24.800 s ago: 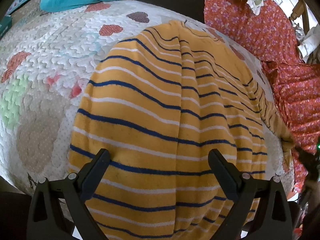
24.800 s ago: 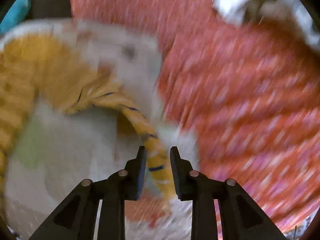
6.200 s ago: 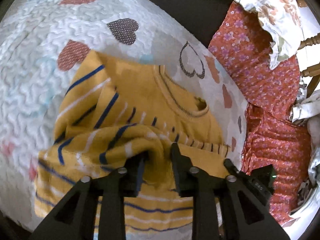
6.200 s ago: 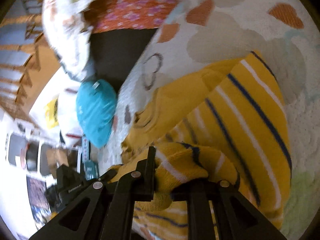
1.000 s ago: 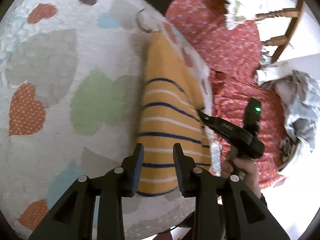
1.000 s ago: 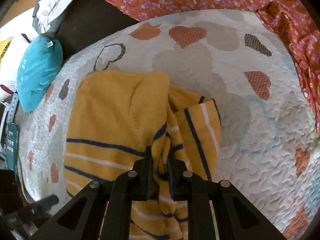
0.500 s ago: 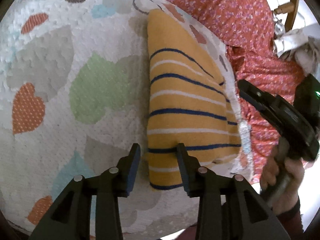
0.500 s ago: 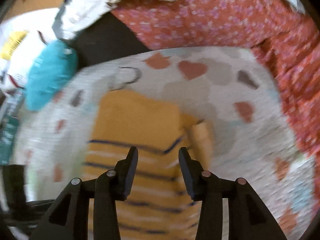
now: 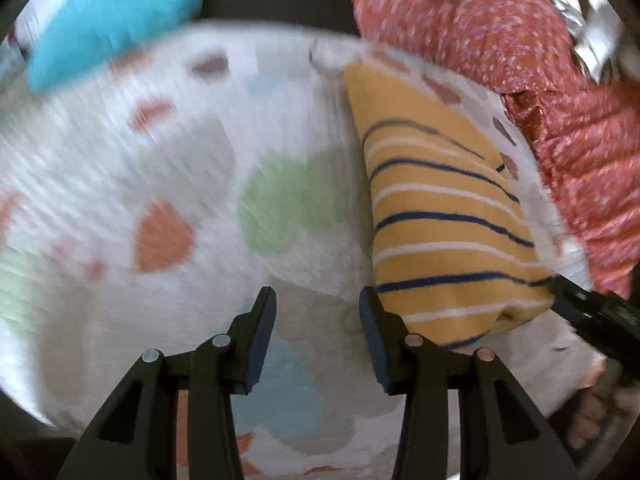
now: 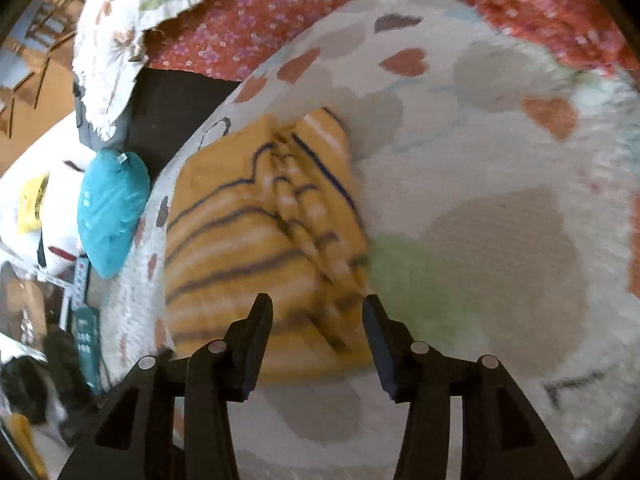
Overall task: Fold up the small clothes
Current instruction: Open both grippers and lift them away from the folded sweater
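On the heart-patterned quilt (image 9: 120, 184), going left to right in the left wrist view, a teal bundle (image 9: 108, 12) sits off the mat at about 10 o'clock, bare quilt fills the middle, and the yellow striped sweater (image 9: 440, 216) lies folded into a compact packet at about 2 o'clock, close to the mat's edge, with red floral fabric (image 9: 580, 128) beyond it at 3 o'clock. The left gripper (image 9: 316, 312) has its jaws spread moderately apart and grips nothing; its right-hand finger sits just beside the packet's near corner. In the right wrist view the sweater (image 10: 256, 232) lies at 9 to 10 o'clock, and the right gripper (image 10: 318, 320) is likewise parted and empty above the packet's near edge. The fold looks essentially finished, so the risks seem to lie in disturbing it. One layer shows a ridge of bunched stripes down the middle in the right view, and I judge that a finger catching there could pull the tucked sleeve loose and spring the packet open. The packet also lies near the quilt's edge, so a sideways nudge from either tool might slide it toward the red fabric. Both views are smeared, so I cannot tell whether either finger actually touches the knit.
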`<state>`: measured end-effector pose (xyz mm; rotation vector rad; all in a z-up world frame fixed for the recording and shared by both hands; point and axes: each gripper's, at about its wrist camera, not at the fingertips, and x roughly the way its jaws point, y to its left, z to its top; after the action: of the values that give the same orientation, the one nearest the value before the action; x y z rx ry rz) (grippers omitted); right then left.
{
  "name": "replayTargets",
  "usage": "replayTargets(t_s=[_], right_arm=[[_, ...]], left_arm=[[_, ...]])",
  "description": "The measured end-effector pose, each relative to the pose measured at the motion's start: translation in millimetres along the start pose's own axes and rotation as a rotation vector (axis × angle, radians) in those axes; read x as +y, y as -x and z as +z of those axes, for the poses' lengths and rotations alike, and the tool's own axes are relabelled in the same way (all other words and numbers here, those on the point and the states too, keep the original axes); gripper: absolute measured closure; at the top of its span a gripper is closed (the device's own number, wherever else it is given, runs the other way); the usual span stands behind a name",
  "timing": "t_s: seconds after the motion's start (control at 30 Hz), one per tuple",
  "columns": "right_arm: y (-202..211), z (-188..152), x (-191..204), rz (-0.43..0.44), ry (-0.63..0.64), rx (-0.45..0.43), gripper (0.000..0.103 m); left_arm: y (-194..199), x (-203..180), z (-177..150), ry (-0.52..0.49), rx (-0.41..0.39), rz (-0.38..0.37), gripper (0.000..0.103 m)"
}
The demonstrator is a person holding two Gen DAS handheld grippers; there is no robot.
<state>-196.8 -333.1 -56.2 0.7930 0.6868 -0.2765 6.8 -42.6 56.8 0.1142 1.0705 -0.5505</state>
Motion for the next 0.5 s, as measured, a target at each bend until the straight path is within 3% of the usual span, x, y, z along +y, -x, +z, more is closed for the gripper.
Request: replayTargets(t_s=[0.17, 0.27, 0.33, 0.43, 0.5], right_arm=[[28, -49, -10, -0.053, 0.066, -0.048, 0.050], [31, -71, -7, -0.090, 0.135, -0.056, 0.050], [34, -82, 2, -0.105, 0.188, -0.058, 0.050], [47, -89, 19, -0.095, 0.244, -0.082, 0.050], [60, -91, 35, -0.094, 0.295, -0.118, 0.049]], left_arm=[[63, -32, -28, -0.063, -0.171, 0.117, 0.053], [106, -43, -43, -0.055, -0.277, 0.171, 0.037], [133, -45, -51, -0.024, -0.347, 0.184, 0.013], [176, -47, -56, 0.003, -0.470, 0.224, 0.001], [198, -50, -52, 0.004, -0.522, 0.273, 0.000]])
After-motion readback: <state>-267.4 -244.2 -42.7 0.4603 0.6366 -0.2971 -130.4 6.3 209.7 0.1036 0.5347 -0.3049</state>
